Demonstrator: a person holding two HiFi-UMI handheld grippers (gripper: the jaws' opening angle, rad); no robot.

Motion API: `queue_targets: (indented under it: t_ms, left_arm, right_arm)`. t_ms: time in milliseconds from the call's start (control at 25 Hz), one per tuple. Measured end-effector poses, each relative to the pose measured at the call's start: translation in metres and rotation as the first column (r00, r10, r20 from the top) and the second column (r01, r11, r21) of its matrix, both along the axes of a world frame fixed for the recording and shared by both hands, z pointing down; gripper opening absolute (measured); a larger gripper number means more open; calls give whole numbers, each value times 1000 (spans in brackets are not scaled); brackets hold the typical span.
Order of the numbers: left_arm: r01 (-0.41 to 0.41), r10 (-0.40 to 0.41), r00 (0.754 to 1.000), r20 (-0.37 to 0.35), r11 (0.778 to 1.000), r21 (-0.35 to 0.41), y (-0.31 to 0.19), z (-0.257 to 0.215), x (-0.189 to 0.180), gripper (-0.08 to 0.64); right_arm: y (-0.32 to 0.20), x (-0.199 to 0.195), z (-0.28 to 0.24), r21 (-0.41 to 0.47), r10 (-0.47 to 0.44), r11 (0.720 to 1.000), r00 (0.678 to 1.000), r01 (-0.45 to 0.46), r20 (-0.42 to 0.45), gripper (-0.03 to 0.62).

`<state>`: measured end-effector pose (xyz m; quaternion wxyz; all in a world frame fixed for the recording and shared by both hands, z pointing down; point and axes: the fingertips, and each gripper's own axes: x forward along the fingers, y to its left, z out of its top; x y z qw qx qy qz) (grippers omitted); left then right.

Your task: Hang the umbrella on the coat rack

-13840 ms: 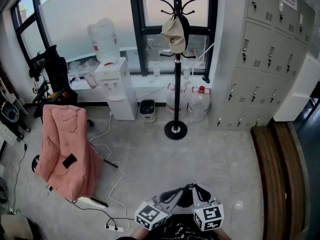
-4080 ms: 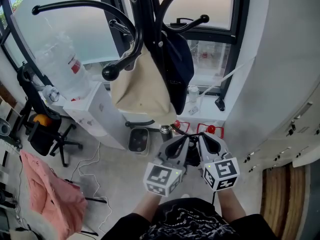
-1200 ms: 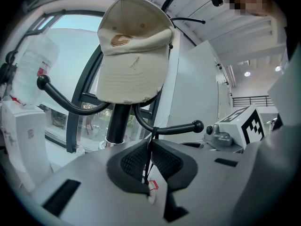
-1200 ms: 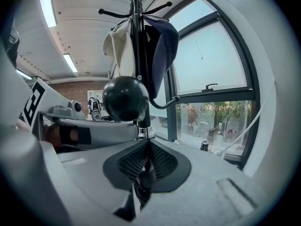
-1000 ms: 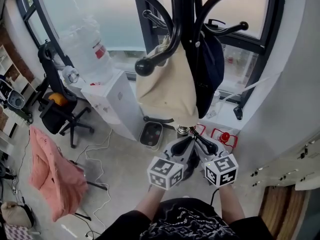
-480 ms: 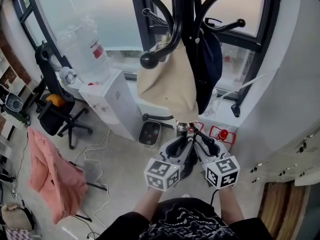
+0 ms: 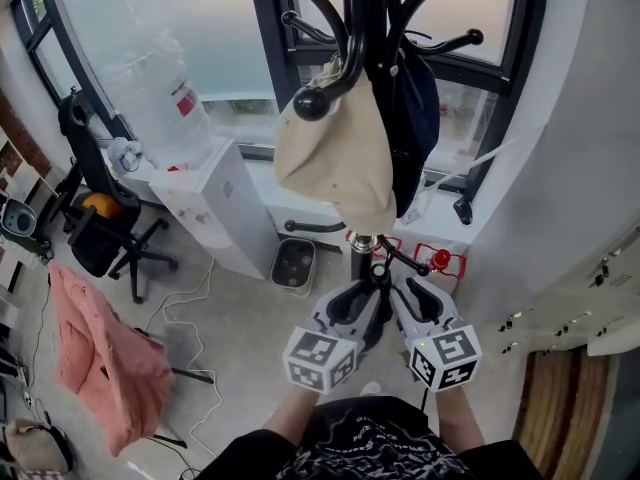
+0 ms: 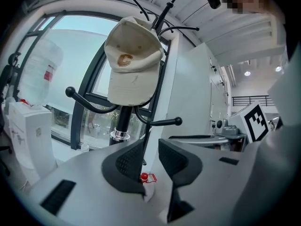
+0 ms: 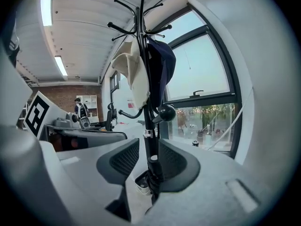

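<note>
Two hand-held grippers sit side by side at the lower pole of a black coat rack (image 7: 364, 28) beside a window, their marker cubes turned toward the person in the head view. The right gripper (image 9: 148, 160) has just been opening its jaws. They now stand wide, with the black folded umbrella (image 9: 154, 174) upright between them. The pads do not squeeze the umbrella, though it lies close to the right-hand pad. It sits tight against the rack's pole, just below a chrome collar (image 9: 148, 133) and a ball-tipped peg (image 9: 167, 112); what carries it cannot be made out.

The left gripper (image 8: 151, 155) is just beside the right one, its jaws apart. A red bottle cap (image 8: 144, 176) on the floor beyond shows through the gap.

Higher on the rack, a beige cap (image 7: 335, 158) hangs over a peg, touching a navy cap (image 7: 415, 118) on the other side of the pole. Left of the rack stands a white water dispenser (image 7: 215, 208) topped by a large clear bottle (image 7: 150, 73). Near it are a black office chair (image 7: 105, 233) and a pink garment (image 7: 100, 353) draped over a seat.
</note>
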<state>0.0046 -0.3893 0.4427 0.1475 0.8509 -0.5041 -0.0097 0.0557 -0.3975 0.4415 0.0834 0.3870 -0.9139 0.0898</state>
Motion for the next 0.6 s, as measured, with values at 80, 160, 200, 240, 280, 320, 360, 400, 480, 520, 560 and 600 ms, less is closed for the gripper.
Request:
queue_targets:
  t_ms: [80,160,200,240,280,320,360,400,480,520,560,600]
  left_arm:
    - [-7,7,1000,3,1000,1,6,0,-1,100]
    - [-13,13,1000,6,1000,2,13,1,-2,100]
    - [-14,14,1000,9,1000,2,16,2,-3,100]
    - [-14,14,1000,14,1000,2,19,3,-4,100]
    - [-15,15,1000,18,1000,2,22,5,-5,100]
    - [-17,17,1000,21,1000,0,25,6,-7,100]
    - [-17,17,1000,23,1000,-3,28,8,-8,100]
    - [-17,17,1000,25,1000,-5,31,10,-10,100]
    - [-22,22,999,27,1000,-6,36,12,-13,98]
    - [-28,28,999,30,1000,-5,39,12,-14,96]
    - [-34,34,999,34,999,-5,42,13,-15,89]
    - [-39,39,999,38,999,-6,45,14,-16,83]
  right_arm:
    - [6,-1,1,3,14,1000,1000,-14,3,123]
    - [13,-1,4,-3,28,1000,1000,-28,12,121]
    - [16,-2,6,-8,33,999,999,-33,13,118]
    - [19,-2,7,-9,37,999,999,-37,12,115]
    - [22,-3,7,-8,41,999,999,-41,8,112]
    - [24,-4,7,-5,46,999,999,-46,4,109]
    - [26,-4,7,-2,53,999,999,-53,2,103]
    - [28,-5,8,1,62,998,998,-62,0,94]
    - [33,-5,9,5,83,997,997,-83,-7,67]
    - [36,-6,10,7,93,996,996,-93,-11,49]
    - [39,-7,12,7,103,995,995,-103,-15,32]
    - [42,-8,13,7,112,994,994,-112,-18,20]
